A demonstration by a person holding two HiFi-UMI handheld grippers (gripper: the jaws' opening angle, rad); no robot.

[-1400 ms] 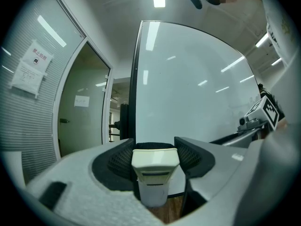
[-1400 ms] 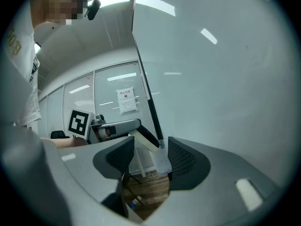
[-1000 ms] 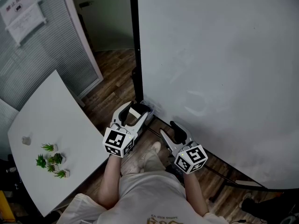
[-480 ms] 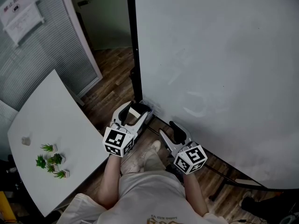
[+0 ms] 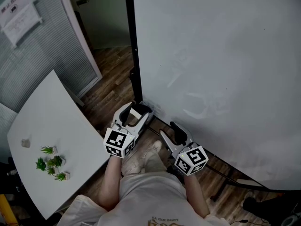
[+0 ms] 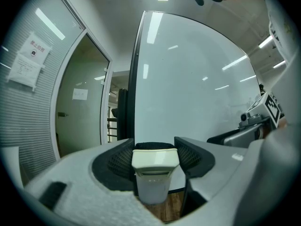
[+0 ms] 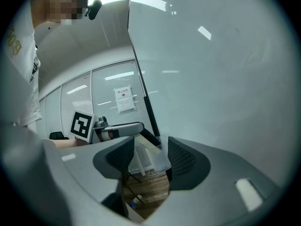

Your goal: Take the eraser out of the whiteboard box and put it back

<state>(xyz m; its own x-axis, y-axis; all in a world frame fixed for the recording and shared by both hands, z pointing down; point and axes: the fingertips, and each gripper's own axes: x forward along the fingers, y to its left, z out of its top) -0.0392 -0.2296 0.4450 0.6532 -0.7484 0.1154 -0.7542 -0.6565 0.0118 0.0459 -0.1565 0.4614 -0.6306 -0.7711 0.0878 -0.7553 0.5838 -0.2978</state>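
Holding eraser (image 6: 155,173) clamped in left claw (image 6: 155,148), right claw (image 7: 149,152) apart, empty; loose pinch could drop it short of the whiteboard box (image 5: 151,108) ahead.

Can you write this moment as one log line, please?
left hand-held gripper: shut on eraser | right hand-held gripper: open, empty | place: by whiteboard lower corner

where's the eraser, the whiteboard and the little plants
eraser (image 6: 155,159): left gripper view, its pale front end
whiteboard (image 5: 221,55): head view, bare middle of the board
little plants (image 5: 55,161): head view, leaves of the middle one
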